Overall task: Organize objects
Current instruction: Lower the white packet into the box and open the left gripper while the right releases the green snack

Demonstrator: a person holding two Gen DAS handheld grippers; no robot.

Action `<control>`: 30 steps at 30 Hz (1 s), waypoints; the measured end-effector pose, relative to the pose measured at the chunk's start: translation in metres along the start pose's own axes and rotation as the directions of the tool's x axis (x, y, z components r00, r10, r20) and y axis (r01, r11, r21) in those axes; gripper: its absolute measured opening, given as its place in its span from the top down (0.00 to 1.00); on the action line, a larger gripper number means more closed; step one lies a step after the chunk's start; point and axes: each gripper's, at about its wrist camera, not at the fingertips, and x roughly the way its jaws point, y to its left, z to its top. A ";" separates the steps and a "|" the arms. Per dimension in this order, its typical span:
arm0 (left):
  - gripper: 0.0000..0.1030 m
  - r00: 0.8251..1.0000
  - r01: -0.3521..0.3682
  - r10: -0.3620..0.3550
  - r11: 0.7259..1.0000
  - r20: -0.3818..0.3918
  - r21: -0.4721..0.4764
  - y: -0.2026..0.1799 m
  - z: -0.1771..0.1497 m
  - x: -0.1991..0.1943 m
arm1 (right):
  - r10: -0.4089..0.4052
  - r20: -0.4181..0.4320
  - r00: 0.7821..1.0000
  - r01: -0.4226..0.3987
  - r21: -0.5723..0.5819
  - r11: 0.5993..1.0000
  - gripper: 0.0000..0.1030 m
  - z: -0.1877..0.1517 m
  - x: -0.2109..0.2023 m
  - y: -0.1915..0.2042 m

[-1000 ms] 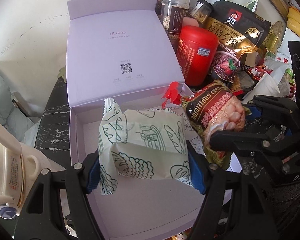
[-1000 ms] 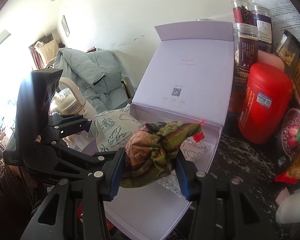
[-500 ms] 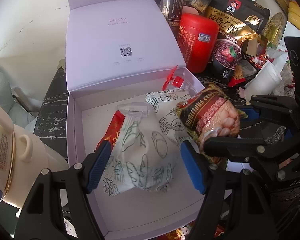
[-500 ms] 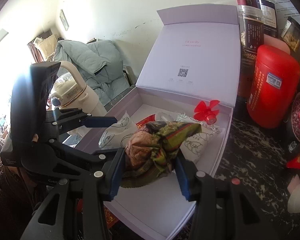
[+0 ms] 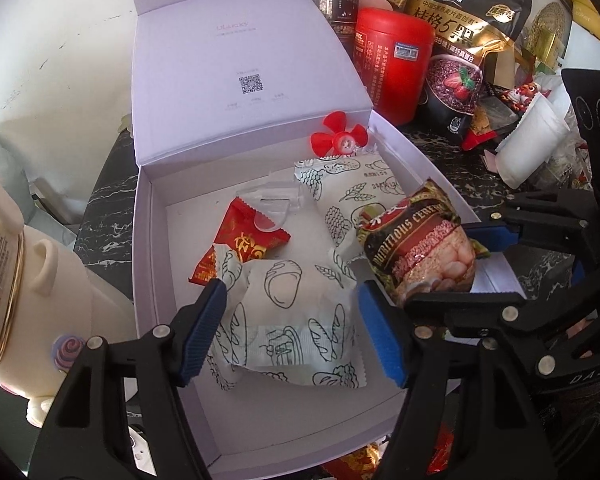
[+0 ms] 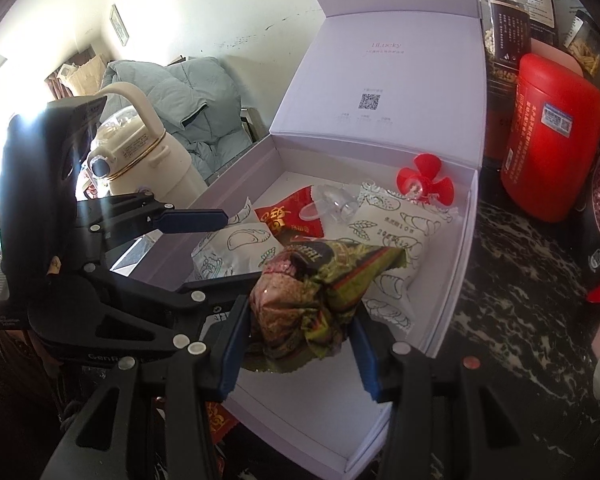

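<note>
Here, the right gripper (image 6: 296, 330) clamps a cereal packet (image 6: 320, 292) over the box (image 5: 144, 240) — near its right wall. The left gripper (image 5: 292, 332), jaws just closing slightly, straddles a white packet (image 5: 292, 320) lying in the box — pads apparently not pressing.

Open box on the tabletop, packets inside, clutter to its right.

We see the box (image 5: 148, 240) with its lid standing up behind it. Inside lie a bread packet (image 5: 296, 320) at the front, a second bread packet (image 5: 352, 196) behind it to the right, a sweet wrapper (image 5: 248, 240) at the left and a propeller (image 5: 340, 136) at the back. A canister (image 5: 392, 68) stands right of the lid, a kettle (image 5: 24, 292) left of the box.
</note>
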 end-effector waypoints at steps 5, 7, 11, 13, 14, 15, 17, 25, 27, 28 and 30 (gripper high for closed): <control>0.34 1.000 -0.012 0.012 1.000 0.011 0.016 -0.002 -0.002 -0.002 | -0.011 -0.009 1.000 0.011 0.006 1.000 0.53 -0.002 0.002 -0.001; 0.34 1.000 -0.014 0.014 1.000 0.013 0.015 -0.002 -0.002 -0.002 | -0.035 0.005 0.999 0.035 0.001 0.999 0.53 0.000 0.001 0.000; 0.34 0.999 -0.032 0.031 0.999 0.020 0.019 -0.001 0.002 -0.003 | -0.041 0.032 0.999 0.040 0.008 0.999 0.53 0.007 -0.002 -0.003; 0.33 0.999 -0.040 0.040 0.999 0.030 0.011 0.001 0.004 -0.005 | -0.025 -0.003 1.000 0.025 0.012 1.000 0.51 0.008 0.002 -0.005; 0.33 0.999 -0.043 0.043 0.999 0.033 0.005 0.003 0.006 -0.005 | -0.026 -0.024 0.999 0.026 0.004 1.000 0.51 0.009 0.005 -0.004; 0.33 0.998 -0.050 0.050 0.999 0.033 0.001 0.005 0.006 -0.006 | -0.030 -0.035 0.999 0.030 -0.003 1.000 0.51 0.008 0.007 -0.003; 0.33 0.996 -0.079 0.079 0.997 0.034 0.001 0.007 0.008 -0.006 | -0.038 -0.038 0.999 0.038 -0.006 0.999 0.51 0.007 0.008 -0.001; 0.16 0.996 -0.075 0.077 0.996 0.039 -0.049 0.012 0.007 -0.014 | -0.103 -0.011 0.995 0.102 -0.023 0.994 0.35 0.003 -0.004 0.009; 0.13 0.995 -0.084 0.086 0.995 0.045 -0.052 0.010 0.006 -0.017 | -0.124 0.005 0.992 0.124 -0.031 0.992 0.34 0.002 -0.011 0.012; 0.10 0.995 -0.092 0.094 0.994 0.045 -0.052 0.010 0.006 -0.018 | -0.133 0.014 0.991 0.134 -0.032 0.991 0.33 0.001 -0.014 0.014; 0.09 0.993 -0.104 0.106 0.993 0.048 -0.055 0.008 0.004 -0.022 | -0.141 0.032 0.990 0.142 -0.028 0.990 0.31 0.001 -0.020 0.015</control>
